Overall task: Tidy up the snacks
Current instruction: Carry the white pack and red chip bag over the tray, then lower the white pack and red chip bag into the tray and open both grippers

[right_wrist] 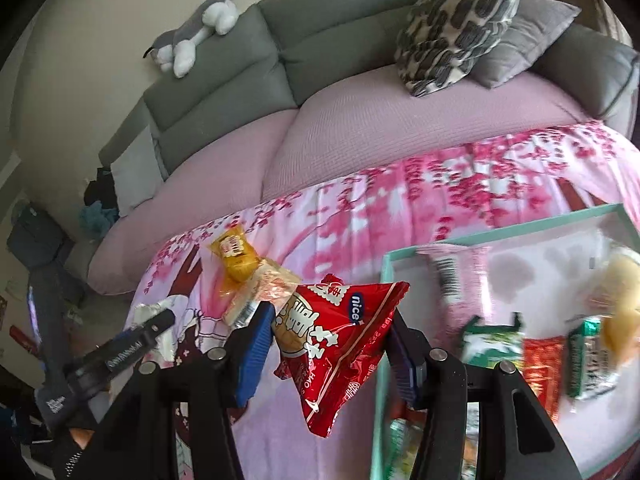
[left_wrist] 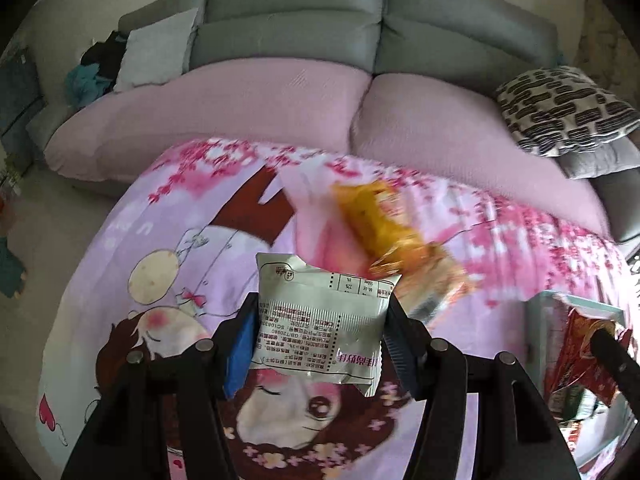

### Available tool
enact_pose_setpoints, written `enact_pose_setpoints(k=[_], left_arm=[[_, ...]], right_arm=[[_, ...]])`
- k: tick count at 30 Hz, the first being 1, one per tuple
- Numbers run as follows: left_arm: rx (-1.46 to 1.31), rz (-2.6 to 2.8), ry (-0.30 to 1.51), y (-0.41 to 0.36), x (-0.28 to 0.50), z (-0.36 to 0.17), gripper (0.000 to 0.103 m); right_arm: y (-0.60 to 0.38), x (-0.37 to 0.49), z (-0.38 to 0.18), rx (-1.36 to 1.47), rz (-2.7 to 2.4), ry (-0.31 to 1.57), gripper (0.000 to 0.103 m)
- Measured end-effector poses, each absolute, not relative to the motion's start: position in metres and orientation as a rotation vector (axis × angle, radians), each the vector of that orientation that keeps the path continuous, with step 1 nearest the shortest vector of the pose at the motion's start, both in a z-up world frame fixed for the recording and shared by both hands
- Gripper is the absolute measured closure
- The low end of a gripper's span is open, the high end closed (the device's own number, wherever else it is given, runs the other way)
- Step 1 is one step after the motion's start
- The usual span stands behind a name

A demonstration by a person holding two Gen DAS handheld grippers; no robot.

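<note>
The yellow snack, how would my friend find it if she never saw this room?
Start at the cartoon tablecloth in front of the sofa. Near its far edge, left of the teal-rimmed box, lies the yellow snack. It is the only yellow packet lying loose on the cloth, with a pale packet touching it.

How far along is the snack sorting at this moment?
Done: several packets already lie in the teal-rimmed box. In hand: the left gripper holds a silver packet, the right gripper a red packet. Left: the yellow packet and a clear-wrapped one beside it on the cloth.
</note>
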State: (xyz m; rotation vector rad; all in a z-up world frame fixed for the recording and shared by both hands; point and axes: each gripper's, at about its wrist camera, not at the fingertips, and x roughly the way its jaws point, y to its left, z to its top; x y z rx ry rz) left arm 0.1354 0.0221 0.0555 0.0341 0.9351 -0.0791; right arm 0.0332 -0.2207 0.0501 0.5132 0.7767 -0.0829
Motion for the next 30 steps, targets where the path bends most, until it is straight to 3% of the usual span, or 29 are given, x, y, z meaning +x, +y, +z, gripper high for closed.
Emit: enact_pose_setpoints(k=[7,17,30], left_arm=[[0.059,-0.22,0.887,-0.027,0.115,0.07,0.042],[0.217,-0.433,0.895,-0.12,0.081,0.051,0.042],[0.349,-0.449,0.876,-0.18,0.104,0.018,0.042]], right_arm=[[-0.27,0.004,0.066,0.549,-0.212,0.708,0.046],[-0.337,-0.024,0.057,0.642,-0.348,0.673,0.046],[-0.364,-0.025,0.035,0.673,-0.385,0.68,0.046]])
